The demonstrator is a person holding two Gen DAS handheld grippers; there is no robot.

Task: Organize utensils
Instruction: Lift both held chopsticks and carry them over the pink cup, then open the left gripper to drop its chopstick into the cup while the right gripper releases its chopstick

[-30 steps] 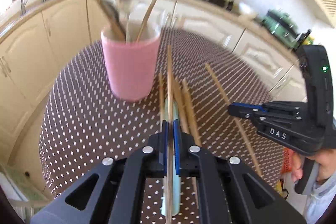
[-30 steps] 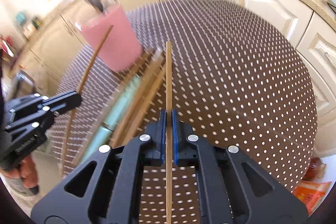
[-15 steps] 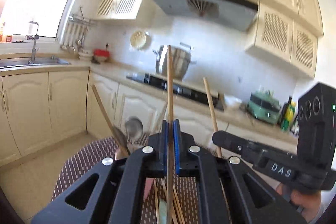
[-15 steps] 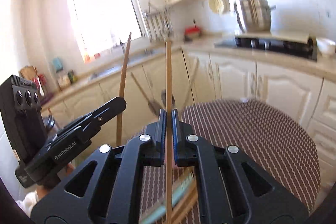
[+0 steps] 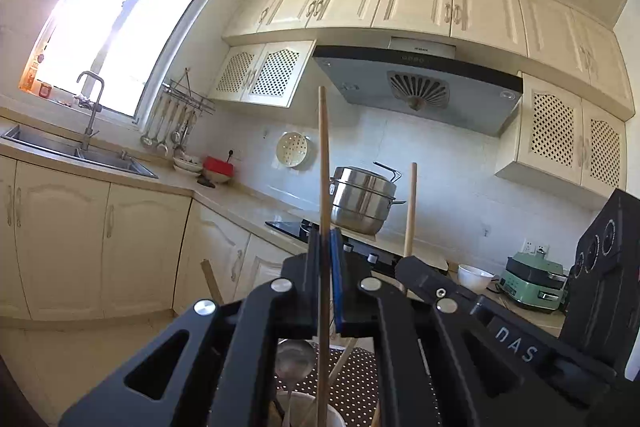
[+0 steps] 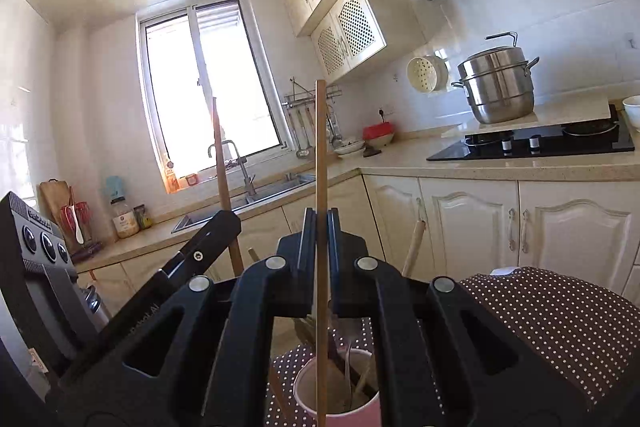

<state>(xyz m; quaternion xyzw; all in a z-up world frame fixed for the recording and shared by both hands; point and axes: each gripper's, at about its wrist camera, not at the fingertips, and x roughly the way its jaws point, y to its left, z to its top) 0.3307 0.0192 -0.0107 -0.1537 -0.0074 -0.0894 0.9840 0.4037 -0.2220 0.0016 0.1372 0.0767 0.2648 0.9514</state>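
While both grippers are raised upright over the table, a wooden chopstick is clamped in each. In the left wrist view, the left gripper (image 5: 325, 247) is seen closed on a chopstick (image 5: 323, 163) that stands vertically between its blue-lined fingers, its lower end reaching down to the rim of the cup (image 5: 308, 409) below. A metal ladle (image 5: 294, 361) and other wooden handles are seen rising from that cup. To the right, the other gripper's body is marked with the letters "DAS" (image 5: 516, 345), and a second chopstick (image 5: 410, 211) is held upright in it.

In the right wrist view, the right gripper (image 6: 321, 231) is seen shut on its own chopstick (image 6: 321, 155), which is held vertical and runs down in front of the pink cup (image 6: 340, 391). The cup is set on a brown tablecloth with white dots (image 6: 560, 311), and several utensils are stood inside it. On the left gripper's body (image 6: 188, 259), part of a printed name is seen, though only letters resembling "Robot.AI" can be made out, and a similar word on its camera block is too small to be read.

A range hood (image 5: 416, 83) is mounted on the far wall; small lettering is printed on it, but it cannot be read. A steel steamer pot (image 6: 498, 83) is set beside the black hob (image 6: 532, 143)
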